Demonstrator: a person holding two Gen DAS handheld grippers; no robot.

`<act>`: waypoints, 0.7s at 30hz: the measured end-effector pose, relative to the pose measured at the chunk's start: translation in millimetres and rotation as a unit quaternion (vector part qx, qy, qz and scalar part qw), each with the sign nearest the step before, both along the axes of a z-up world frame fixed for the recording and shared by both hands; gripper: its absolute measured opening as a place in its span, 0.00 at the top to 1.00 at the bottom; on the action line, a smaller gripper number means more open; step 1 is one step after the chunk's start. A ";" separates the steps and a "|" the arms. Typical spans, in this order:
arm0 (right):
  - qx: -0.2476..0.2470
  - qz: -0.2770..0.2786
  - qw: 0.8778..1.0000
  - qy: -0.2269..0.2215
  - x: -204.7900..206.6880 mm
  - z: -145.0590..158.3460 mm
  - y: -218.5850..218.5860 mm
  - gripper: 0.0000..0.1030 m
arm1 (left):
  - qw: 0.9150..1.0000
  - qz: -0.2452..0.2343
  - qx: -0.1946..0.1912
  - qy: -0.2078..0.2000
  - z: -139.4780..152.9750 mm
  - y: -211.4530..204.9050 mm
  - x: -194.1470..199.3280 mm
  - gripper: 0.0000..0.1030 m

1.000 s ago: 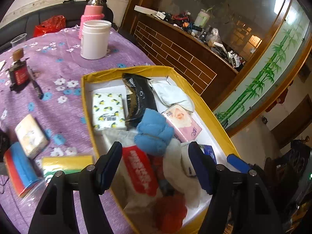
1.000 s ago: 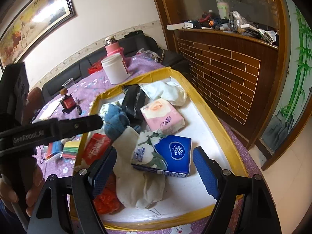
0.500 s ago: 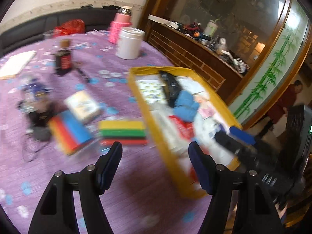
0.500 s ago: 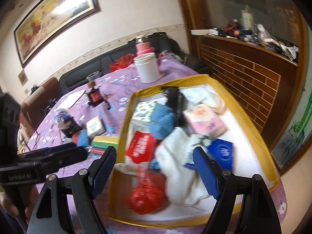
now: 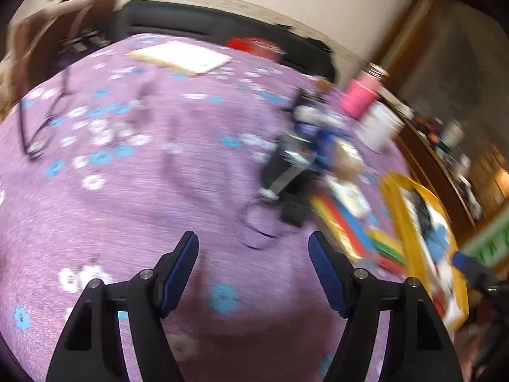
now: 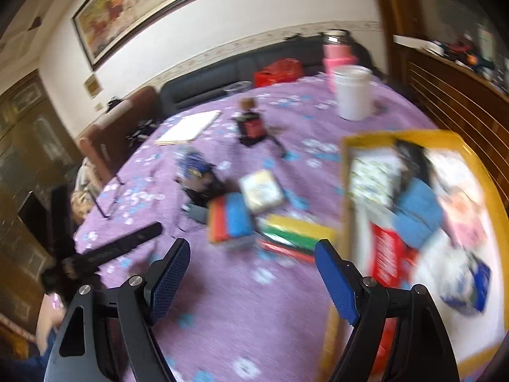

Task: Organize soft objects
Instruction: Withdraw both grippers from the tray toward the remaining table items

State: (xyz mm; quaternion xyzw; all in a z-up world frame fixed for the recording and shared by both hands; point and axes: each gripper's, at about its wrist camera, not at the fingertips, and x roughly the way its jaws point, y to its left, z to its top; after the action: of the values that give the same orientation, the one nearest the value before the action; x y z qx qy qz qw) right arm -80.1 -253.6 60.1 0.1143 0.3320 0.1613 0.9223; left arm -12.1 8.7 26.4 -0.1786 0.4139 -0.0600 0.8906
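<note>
Purple tablecloth (image 5: 127, 191), left gripper (image 5: 253, 254) jaws apart, empty; right gripper (image 6: 251, 262) likewise

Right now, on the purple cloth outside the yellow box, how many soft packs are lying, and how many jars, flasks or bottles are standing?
Soft packs: 3 (pale tissue pack, red-and-blue pack, striped pack)
Jars: 1 (white jar)
Flasks: 1 (pink flask)
Bottles: 1 (dark bottle with a red label)
Total: 6
</note>
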 end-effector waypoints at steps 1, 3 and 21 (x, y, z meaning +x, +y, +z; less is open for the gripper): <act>-0.001 0.008 1.000 -0.003 5.7 4.9 8.4 0.18 | 1.000 0.004 -0.014 0.007 -2.2 4.3 2.4 0.31; -0.002 0.032 0.999 -0.012 21.9 16.0 28.2 0.18 | 1.000 0.006 -0.025 0.010 -3.8 8.7 3.0 0.31; 0.091 0.074 0.987 0.107 163.6 -17.4 89.4 0.54 | 0.999 -0.013 -0.041 0.020 -8.5 5.2 1.2 0.31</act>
State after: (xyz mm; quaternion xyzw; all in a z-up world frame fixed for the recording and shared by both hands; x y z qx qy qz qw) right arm 83.5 -164.2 42.7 0.1898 0.4197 0.2457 0.8529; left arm -10.9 13.9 17.9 -0.2113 0.4309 -0.0848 0.8732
